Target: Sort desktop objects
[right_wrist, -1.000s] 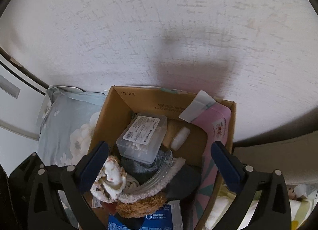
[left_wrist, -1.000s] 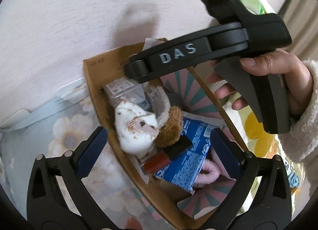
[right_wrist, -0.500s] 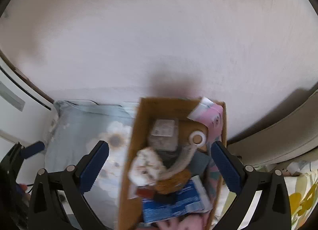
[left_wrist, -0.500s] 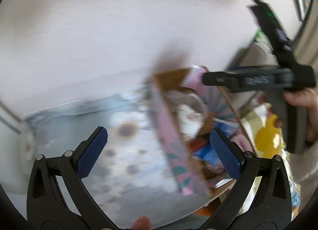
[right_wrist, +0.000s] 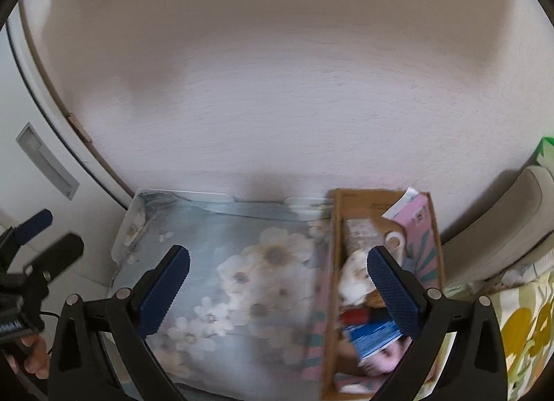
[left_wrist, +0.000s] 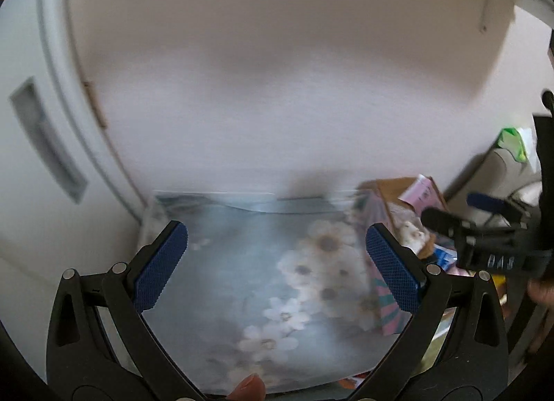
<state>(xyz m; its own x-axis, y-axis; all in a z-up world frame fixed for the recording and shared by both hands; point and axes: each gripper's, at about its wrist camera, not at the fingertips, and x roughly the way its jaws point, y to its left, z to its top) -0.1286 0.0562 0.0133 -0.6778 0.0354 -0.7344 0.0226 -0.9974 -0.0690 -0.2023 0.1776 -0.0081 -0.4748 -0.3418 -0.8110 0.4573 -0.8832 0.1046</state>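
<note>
A cardboard box (right_wrist: 335,228) full of small items stands against the wall at the right. In it I see a white plush toy (right_wrist: 353,273), a blue packet (right_wrist: 372,335), a red item (right_wrist: 355,315) and a pink patterned sheet (right_wrist: 420,228). The box also shows in the left wrist view (left_wrist: 384,190), blurred. My right gripper (right_wrist: 277,292) is open and empty, raised above the box's left side. My left gripper (left_wrist: 277,262) is open and empty over a floral cloth (left_wrist: 277,262). The right gripper shows at the right edge of the left wrist view.
A blue-grey floral cloth (right_wrist: 225,269) covers the surface left of the box. A white wall is behind. A white cabinet door with a recessed handle (right_wrist: 45,165) is at the left. A beige cushion (right_wrist: 502,228) and yellow patterned fabric (right_wrist: 519,325) lie at the right.
Both grippers have pulled back and up from the box and swung left. The box now sits smaller and further right in both views. Both stay open and empty.
</note>
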